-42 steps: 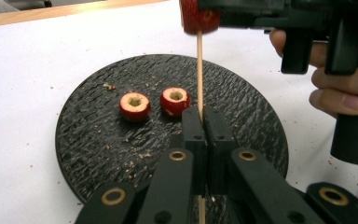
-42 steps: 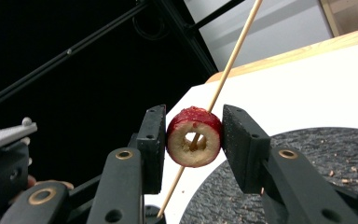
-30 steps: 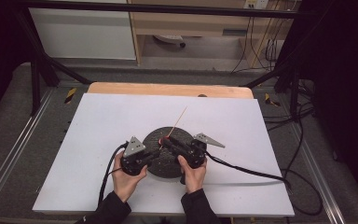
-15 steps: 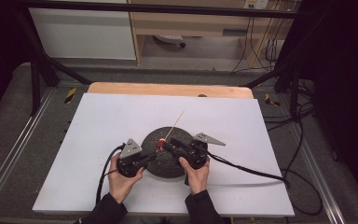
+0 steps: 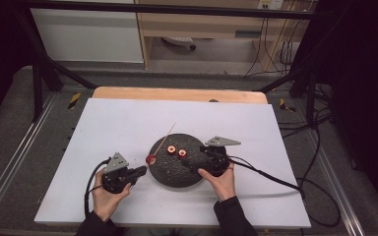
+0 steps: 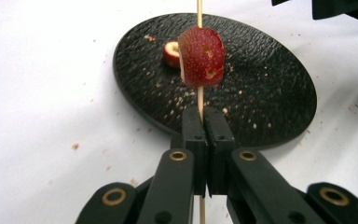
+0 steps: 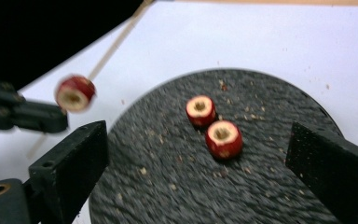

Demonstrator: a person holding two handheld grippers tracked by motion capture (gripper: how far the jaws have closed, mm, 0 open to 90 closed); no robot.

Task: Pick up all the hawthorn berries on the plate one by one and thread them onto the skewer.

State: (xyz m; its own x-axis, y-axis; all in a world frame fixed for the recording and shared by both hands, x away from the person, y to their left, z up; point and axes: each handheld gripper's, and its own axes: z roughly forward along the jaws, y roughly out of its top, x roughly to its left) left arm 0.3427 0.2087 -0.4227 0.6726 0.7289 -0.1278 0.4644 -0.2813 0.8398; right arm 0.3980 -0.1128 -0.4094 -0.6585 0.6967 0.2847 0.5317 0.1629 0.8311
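White sheeting [image 5: 128,123] covers the table in the high view. At lower left, the left gripper [image 5: 137,172] clamps a thin wooden skewer [image 5: 167,133] that carries a red hollowed fruit piece [image 5: 151,159] just off the left rim of the round black textured plate [image 5: 170,174]. At the plate's right edge, the right gripper [image 5: 197,164] lies level in its hand, and its jaws have just been opening with nothing between them.

Left gripper view: closed jaws pinch the skewer [image 6: 199,95] at centre, the fruit piece [image 6: 201,56] just above them.

Right gripper view: wide jaws frame two more red cored fruit pieces [image 7: 212,123] on the plate [image 7: 168,186].
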